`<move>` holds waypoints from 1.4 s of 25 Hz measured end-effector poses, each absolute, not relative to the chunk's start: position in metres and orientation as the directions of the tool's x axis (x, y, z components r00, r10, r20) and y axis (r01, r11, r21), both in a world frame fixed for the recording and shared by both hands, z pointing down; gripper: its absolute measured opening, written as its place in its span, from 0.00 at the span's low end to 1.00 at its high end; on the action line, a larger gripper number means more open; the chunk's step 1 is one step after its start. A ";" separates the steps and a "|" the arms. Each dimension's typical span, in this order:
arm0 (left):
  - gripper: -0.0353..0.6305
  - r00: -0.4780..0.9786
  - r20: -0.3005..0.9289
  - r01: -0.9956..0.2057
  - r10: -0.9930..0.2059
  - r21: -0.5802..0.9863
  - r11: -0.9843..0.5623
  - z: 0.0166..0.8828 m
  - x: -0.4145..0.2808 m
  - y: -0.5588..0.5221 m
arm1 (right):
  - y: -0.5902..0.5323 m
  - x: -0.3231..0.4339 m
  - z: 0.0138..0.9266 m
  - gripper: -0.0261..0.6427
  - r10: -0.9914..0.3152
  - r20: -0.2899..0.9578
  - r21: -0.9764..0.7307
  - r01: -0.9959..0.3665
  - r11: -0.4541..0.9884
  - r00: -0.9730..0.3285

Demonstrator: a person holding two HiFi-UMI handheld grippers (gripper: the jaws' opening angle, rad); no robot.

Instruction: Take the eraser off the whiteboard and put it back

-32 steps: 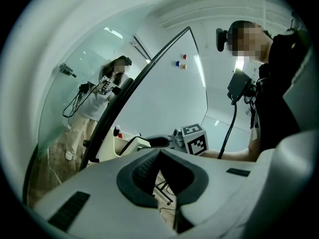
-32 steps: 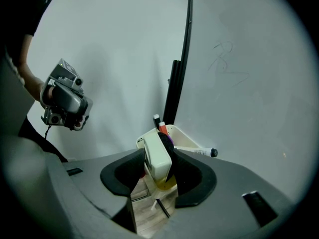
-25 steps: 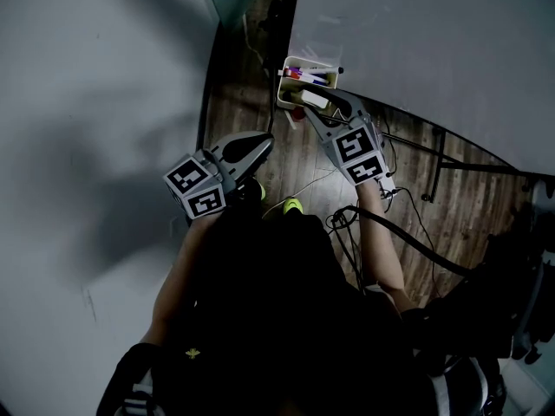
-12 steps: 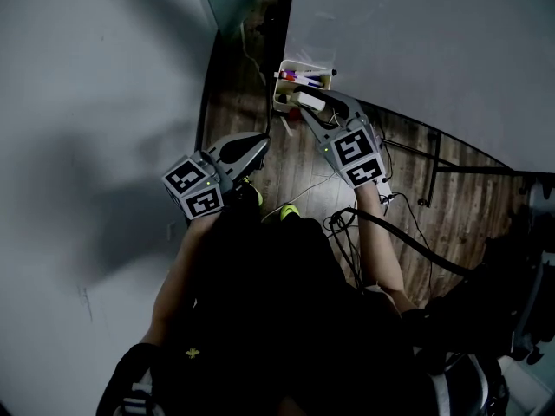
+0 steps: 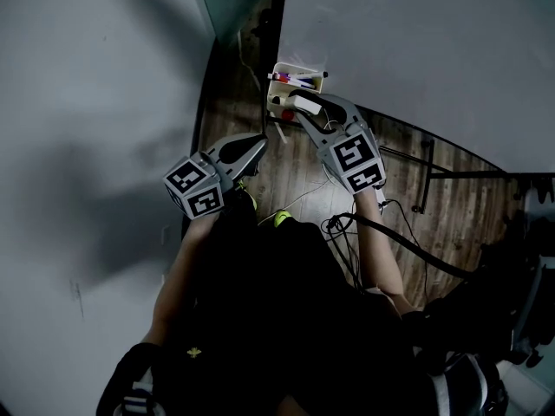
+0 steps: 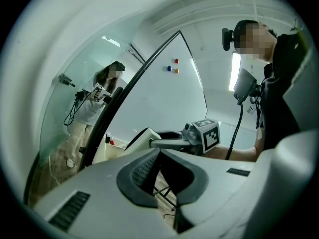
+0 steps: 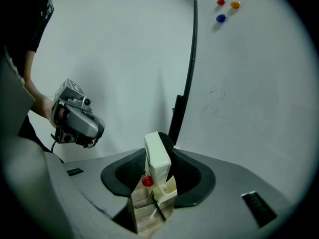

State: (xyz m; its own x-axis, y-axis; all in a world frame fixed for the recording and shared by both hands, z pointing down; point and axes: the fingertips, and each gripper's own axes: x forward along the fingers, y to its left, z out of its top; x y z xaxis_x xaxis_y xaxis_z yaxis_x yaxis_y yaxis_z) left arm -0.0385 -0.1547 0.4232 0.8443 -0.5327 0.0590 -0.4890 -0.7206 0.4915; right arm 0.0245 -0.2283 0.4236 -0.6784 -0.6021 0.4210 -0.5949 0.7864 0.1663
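Note:
The white eraser (image 7: 157,156), with dark felt on one side, stands on edge between the pads of my right gripper (image 7: 159,169), which is shut on it. In the head view the right gripper (image 5: 305,113) holds the eraser (image 5: 303,104) just in front of the cream tray (image 5: 279,88) at the foot of the whiteboard (image 5: 416,50). Far below the eraser the tray (image 7: 169,189) shows, with a red cap (image 7: 147,181) in it. My left gripper (image 5: 258,144) hovers to the left, level, jaws together and holding nothing; its pads (image 6: 144,171) meet at the tips.
Coloured markers (image 5: 299,80) lie in the tray. Three magnets (image 7: 221,17) stick high on the whiteboard (image 7: 249,93). A black board frame (image 7: 185,83) runs upright. Cables (image 5: 347,224) and a stand leg (image 5: 425,167) lie on the wooden floor. A second person (image 6: 97,103) stands behind glass.
My right gripper has risen with the eraser, from inside the tray to just clear of it. The left gripper has stayed put.

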 end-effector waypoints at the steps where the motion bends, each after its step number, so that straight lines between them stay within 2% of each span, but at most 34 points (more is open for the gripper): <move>1: 0.08 0.843 0.056 -0.490 -0.535 0.490 -0.721 0.422 -0.038 -0.155 | -0.226 0.025 0.422 0.30 -0.601 0.418 0.167 -0.593 0.788 -0.681; 35: 0.08 0.817 0.043 -0.525 -0.574 0.468 -0.711 0.423 -0.007 -0.147 | -0.162 0.053 0.370 0.30 -0.606 0.340 0.204 -0.573 0.794 -0.719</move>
